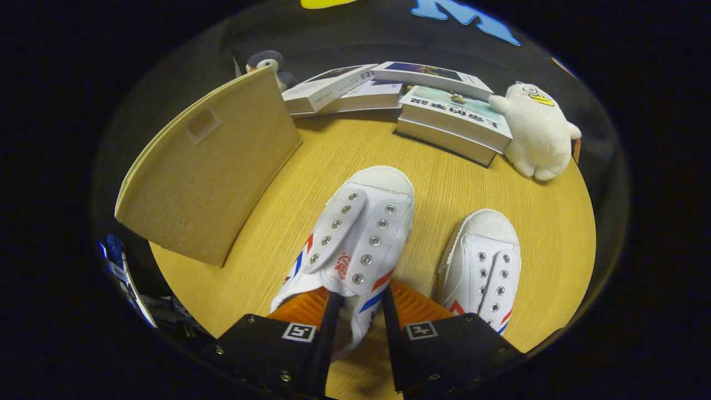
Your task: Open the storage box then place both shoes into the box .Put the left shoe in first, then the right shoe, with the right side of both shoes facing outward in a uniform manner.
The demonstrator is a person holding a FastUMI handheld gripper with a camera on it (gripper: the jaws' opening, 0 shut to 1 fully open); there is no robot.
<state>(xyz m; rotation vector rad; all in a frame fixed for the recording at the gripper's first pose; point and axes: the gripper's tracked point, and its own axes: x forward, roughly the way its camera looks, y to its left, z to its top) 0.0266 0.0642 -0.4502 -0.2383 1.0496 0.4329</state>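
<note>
My gripper (360,311) is shut on the heel end of a white canvas shoe (361,222) with red and blue stripes and metal eyelets. Its toe points away from me, and both fingers press on its sides. It looks raised over the round wooden table (333,150). The second white shoe (486,261) lies on the table to the right of the held one, toe also pointing away. To the left of the fingers and beyond them stands the tan fabric storage box (205,166), one flat panel with a small square patch turned toward me. Its inside is hidden.
Several books (455,116) lie stacked at the table's far side. A white plush toy (536,133) sits at the far right next to them, and a small penguin toy (266,61) peeks from behind the box. The table's edge curves close on the left and right.
</note>
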